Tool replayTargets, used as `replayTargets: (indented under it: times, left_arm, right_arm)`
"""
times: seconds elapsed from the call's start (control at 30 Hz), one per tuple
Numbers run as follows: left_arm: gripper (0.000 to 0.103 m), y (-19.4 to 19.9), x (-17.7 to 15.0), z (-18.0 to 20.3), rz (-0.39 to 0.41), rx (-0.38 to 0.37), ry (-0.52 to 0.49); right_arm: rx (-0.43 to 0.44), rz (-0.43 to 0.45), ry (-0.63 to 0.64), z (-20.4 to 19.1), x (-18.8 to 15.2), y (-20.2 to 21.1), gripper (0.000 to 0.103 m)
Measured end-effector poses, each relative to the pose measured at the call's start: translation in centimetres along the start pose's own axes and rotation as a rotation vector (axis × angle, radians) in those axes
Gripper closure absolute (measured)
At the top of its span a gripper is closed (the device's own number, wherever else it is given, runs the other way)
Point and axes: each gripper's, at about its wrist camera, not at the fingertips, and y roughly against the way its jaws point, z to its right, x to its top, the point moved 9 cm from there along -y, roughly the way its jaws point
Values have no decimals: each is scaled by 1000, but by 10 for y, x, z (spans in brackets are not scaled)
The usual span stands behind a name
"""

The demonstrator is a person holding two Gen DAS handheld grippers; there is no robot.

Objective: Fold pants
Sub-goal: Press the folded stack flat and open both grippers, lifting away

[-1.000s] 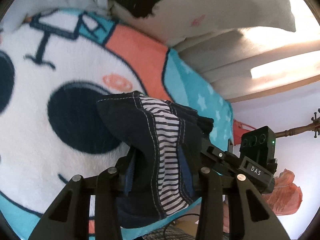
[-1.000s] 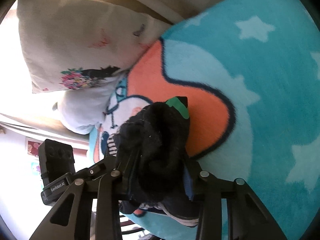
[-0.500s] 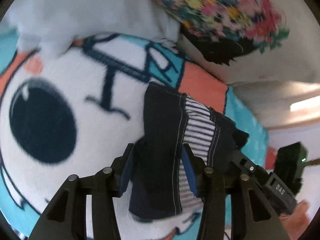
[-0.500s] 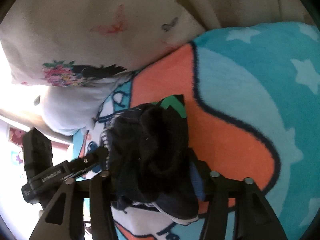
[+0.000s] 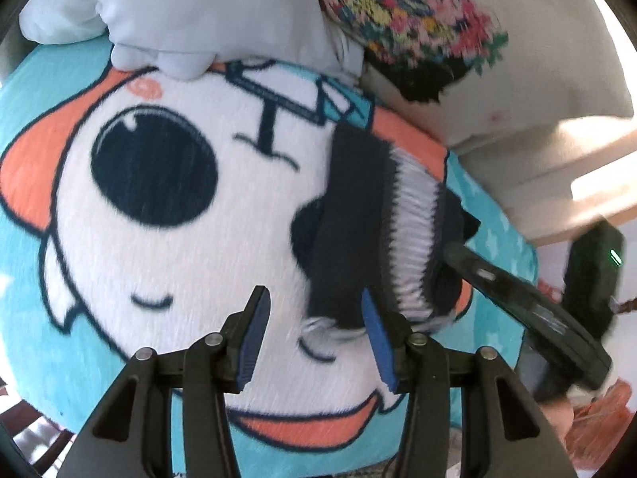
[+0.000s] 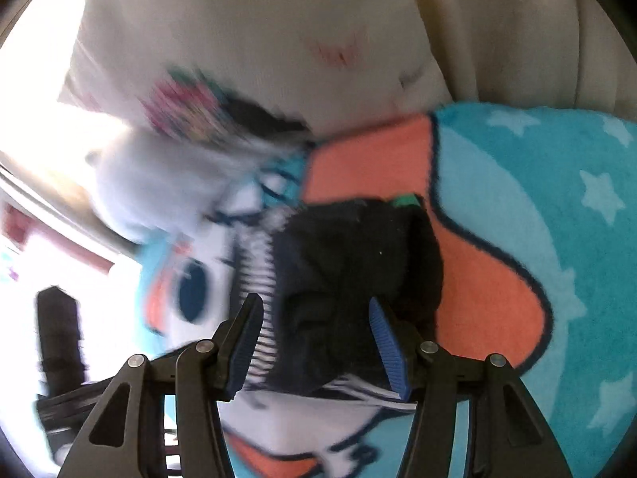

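The folded dark pants (image 5: 358, 215) with a black-and-white striped waistband lie in a compact bundle on the cartoon blanket (image 5: 167, 247). My left gripper (image 5: 314, 338) is open and empty just in front of the bundle's near left edge. In the right wrist view the pants (image 6: 354, 279) lie between and beyond the spread fingers of my right gripper (image 6: 318, 346), which is open. The other gripper's body (image 5: 529, 310) shows at the right of the left wrist view, beside the pants.
A light blue pillow (image 5: 191, 12) and a cream pillow with a floral print (image 5: 438, 28) lie at the blanket's far edge. A beige sofa back (image 6: 517, 32) rises behind. The blanket's teal starred part (image 6: 557, 239) spreads to the right.
Both grippers held the pants bundle a second ago. They lowered it onto the blanket, opened, and have drawn back a little; the pants now lie free.
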Motion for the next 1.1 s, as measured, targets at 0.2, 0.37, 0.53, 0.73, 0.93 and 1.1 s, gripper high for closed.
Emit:
replayTargets:
  times: [0.2, 0.37, 0.53, 0.73, 0.93, 1.1]
  left_arm:
    - [56, 13, -16, 3, 23, 30, -82]
    - [56, 31, -21, 1, 70, 60, -159]
    - [56, 38, -27, 2, 70, 53, -209]
    - [56, 58, -34, 2, 108, 31, -263]
    - [52, 100, -31, 1, 285, 120, -375]
    - [28, 142, -21, 2, 442, 173, -412]
  right_arm:
    - [-56, -4, -63, 16, -5, -3, 37]
    - [-104, 105, -107, 15, -9, 36, 34]
    - [-232, 133, -107, 4, -35, 55, 31]
    - [-363, 96, -93, 2, -82, 53, 31]
    - [-370, 43, -102, -14, -111, 28, 31]
    - [-358, 75, -60, -40, -109, 31, 31]
